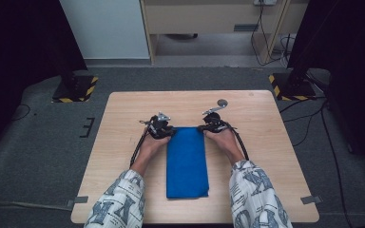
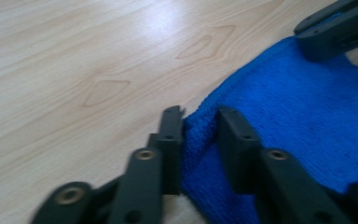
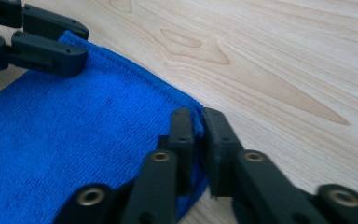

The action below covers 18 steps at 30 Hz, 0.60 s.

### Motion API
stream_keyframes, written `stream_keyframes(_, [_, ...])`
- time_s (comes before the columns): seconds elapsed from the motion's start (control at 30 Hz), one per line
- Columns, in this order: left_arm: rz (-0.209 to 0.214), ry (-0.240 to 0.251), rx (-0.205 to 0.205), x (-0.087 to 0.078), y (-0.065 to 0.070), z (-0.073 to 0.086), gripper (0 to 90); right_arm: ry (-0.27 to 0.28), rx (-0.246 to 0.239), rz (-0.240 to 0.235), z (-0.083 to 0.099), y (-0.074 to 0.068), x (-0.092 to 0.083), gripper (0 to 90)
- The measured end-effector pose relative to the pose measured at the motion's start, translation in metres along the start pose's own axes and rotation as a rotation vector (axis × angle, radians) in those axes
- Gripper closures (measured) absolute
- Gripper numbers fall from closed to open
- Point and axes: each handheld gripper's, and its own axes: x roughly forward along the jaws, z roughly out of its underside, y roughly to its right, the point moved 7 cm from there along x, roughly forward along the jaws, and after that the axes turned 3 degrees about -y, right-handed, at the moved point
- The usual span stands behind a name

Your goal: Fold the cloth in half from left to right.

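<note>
Two grippers sit at the far end of a folded blue cloth [image 1: 187,161] on the wooden surface [image 1: 123,142], one at each far corner. The left gripper [image 2: 199,122] has its jaws closed most of the way on the cloth's corner, with a bunched fold of blue fabric pinched between them; bare surface lies just beside its outer jaw. The right gripper [image 3: 199,120] is clamped on the opposite corner, a thin edge of cloth caught in the narrow slit between its jaws, and the rest of the cloth spreads away to its left. In each gripper view the other gripper shows farther off, resting at the cloth's far corner.

From the high view, the left gripper [image 1: 160,126] and right gripper [image 1: 214,122] flank the cloth's far edge, each held by a hand [image 1: 151,145] coming from patterned sleeves [image 1: 119,199]. The cloth lies flat as a long strip running back from the grippers toward the person. A small grey disc [image 1: 222,102] lies on the surface just beyond the right gripper.
</note>
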Motion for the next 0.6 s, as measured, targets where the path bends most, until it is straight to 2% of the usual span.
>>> stream_keyframes(0.07, [0.005,-0.007,-0.008,-0.002,0.001,0.000,84.0,-0.003,0.002,-0.002,-0.001,-0.002,-0.001,87.6])
stream_keyframes(0.1, [0.005,-0.010,-0.003,-0.003,0.001,0.000,85.1,-0.001,-0.002,-0.005,-0.001,-0.003,-0.002,87.8])
stream_keyframes(0.23, [0.007,0.015,0.008,-0.012,0.001,-0.007,86.0,0.007,-0.026,0.004,-0.006,-0.007,-0.008,88.0])
stream_keyframes(0.4, [0.000,0.041,0.020,-0.024,0.006,-0.019,86.0,0.034,-0.031,0.014,-0.014,-0.008,-0.022,88.1])
stream_keyframes(0.6, [-0.009,0.077,0.010,-0.031,0.006,-0.030,86.0,0.070,-0.030,0.024,-0.023,-0.009,-0.036,88.1])
